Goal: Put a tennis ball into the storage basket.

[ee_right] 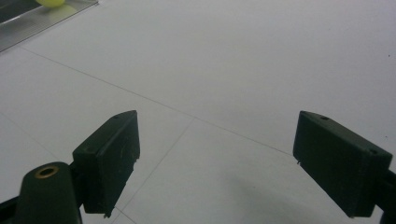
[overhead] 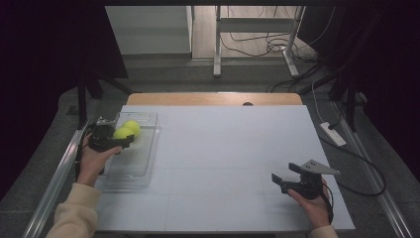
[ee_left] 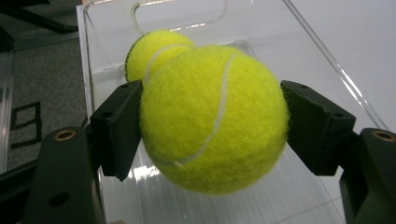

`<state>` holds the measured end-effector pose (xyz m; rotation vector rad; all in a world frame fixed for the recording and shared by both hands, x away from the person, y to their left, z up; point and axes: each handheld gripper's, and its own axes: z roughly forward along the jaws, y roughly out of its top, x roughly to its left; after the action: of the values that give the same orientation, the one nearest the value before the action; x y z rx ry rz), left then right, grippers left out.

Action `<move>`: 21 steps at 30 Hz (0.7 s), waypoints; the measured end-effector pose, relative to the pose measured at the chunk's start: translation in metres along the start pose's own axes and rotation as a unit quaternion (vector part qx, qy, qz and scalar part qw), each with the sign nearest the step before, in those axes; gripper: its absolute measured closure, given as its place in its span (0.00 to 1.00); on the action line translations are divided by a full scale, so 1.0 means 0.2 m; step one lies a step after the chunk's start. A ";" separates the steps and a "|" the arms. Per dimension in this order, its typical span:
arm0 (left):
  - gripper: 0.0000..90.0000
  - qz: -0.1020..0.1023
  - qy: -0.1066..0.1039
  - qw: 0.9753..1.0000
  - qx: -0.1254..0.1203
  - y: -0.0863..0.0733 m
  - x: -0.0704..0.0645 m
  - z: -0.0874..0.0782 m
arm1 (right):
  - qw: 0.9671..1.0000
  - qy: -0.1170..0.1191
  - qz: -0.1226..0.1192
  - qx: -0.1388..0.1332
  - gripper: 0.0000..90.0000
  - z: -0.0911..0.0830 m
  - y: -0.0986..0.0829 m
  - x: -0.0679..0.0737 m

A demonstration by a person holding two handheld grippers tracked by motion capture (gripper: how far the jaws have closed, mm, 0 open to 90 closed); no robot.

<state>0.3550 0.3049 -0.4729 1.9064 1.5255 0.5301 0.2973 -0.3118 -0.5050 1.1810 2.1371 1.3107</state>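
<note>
- Left gripper clamps a tennis ball over the clear bin; best lowered beside the second ball, then released
- Right gripper idle; jaws apart, empty

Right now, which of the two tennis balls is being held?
The nearer tennis ball, clamped in the left gripper above the clear bin. The other ball lies free behind it, inside the bin.

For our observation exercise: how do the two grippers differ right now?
The left gripper is shut on a tennis ball; the right gripper is open and holds nothing. The left hangs over the clear tray, the right over the bare white table. Both have black jaws.
</note>
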 end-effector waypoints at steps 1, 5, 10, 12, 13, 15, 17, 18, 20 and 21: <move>0.30 0.000 0.000 1.000 0.000 0.00 0.00 0.00 | 1.000 0.000 0.000 0.000 0.17 0.00 0.00 0.00; 0.30 0.007 0.008 1.000 0.016 0.00 -0.01 0.02 | 1.000 0.000 0.000 0.001 0.17 0.00 0.00 0.00; 0.30 0.005 0.013 1.000 0.024 -0.01 0.00 0.03 | 1.000 0.000 -0.001 0.001 0.17 0.00 0.00 0.00; 0.30 0.005 0.014 0.999 0.028 -0.01 0.00 0.03 | 1.000 0.001 -0.001 0.003 0.17 0.00 0.00 0.00; 0.30 0.005 0.014 0.999 0.028 -0.01 0.00 0.03 | 1.000 0.001 -0.001 0.003 0.17 0.00 0.00 0.00; 0.30 0.006 0.017 0.999 0.030 -0.01 0.00 0.03 | 1.000 0.000 -0.002 0.004 0.17 0.01 0.00 0.00; 0.30 0.008 0.023 0.999 0.029 -0.01 -0.01 0.03 | 1.000 0.001 -0.001 0.004 0.17 0.01 0.00 0.00; 0.30 0.008 0.023 0.999 0.029 -0.01 -0.01 0.03 | 1.000 0.001 -0.001 0.004 0.17 0.01 0.00 0.00; 0.29 0.007 0.021 0.999 0.030 -0.01 -0.01 0.03 | 1.000 0.001 -0.001 0.003 0.17 0.00 0.00 0.00; 0.29 0.007 0.021 0.999 0.030 -0.01 -0.01 0.03 | 1.000 0.001 -0.001 0.003 0.17 0.00 0.00 0.00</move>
<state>0.3576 0.3015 -0.4781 1.9651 1.5727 0.5398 0.2975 -0.3114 -0.5061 1.1807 2.1450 1.3055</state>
